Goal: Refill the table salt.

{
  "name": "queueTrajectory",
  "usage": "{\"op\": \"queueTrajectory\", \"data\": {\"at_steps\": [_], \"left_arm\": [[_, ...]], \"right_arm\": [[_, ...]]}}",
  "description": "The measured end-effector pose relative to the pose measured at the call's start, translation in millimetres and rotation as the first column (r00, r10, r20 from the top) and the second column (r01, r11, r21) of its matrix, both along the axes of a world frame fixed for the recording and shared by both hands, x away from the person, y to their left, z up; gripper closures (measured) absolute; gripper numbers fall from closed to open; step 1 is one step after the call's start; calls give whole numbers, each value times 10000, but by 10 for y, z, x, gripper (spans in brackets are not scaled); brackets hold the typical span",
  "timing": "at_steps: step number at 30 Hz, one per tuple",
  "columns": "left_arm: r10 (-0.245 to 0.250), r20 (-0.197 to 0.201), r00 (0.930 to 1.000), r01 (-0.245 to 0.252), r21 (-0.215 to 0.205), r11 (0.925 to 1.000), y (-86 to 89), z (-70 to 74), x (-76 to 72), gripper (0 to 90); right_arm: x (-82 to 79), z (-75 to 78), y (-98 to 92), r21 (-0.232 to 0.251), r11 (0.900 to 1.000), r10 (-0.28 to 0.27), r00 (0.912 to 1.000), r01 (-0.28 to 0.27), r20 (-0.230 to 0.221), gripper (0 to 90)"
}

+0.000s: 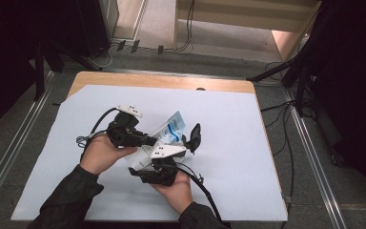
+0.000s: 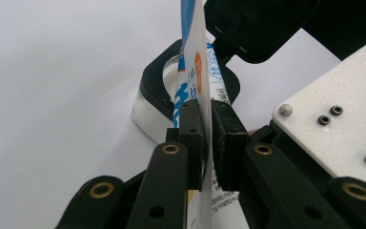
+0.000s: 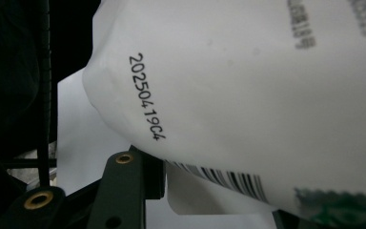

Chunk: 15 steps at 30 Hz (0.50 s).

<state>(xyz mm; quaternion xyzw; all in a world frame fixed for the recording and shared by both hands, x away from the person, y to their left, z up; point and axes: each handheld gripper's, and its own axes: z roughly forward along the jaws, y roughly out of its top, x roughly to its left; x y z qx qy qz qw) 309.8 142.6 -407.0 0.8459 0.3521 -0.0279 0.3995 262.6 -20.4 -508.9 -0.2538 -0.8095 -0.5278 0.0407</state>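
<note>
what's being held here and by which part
A white and blue pouch: the left gripper pinches its thin flat edge, and the right gripper holds its fuller lower end.

In the right gripper view the white pouch (image 3: 248, 95) runs off three edges, its upper print blurred. The right hand-held gripper (image 1: 171, 157) hides the pouch's lower half in the high view.

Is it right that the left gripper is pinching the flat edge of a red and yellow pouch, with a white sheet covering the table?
Not quite. The pouch is white with blue print and a small orange mark, as the left gripper view shows. The left gripper does have its flat edge between its pads, and a white sheet covers the table.
</note>
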Motion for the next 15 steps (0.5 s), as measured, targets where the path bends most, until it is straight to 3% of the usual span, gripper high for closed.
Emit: {"op": "queueTrajectory", "data": {"at_steps": [15], "left_arm": [[7,64,10000,-6,-144,9999,9,-75,101,825]], "right_arm": [[-46,-135,-40,-354,9993,-127,9998,132,147,618]]}}
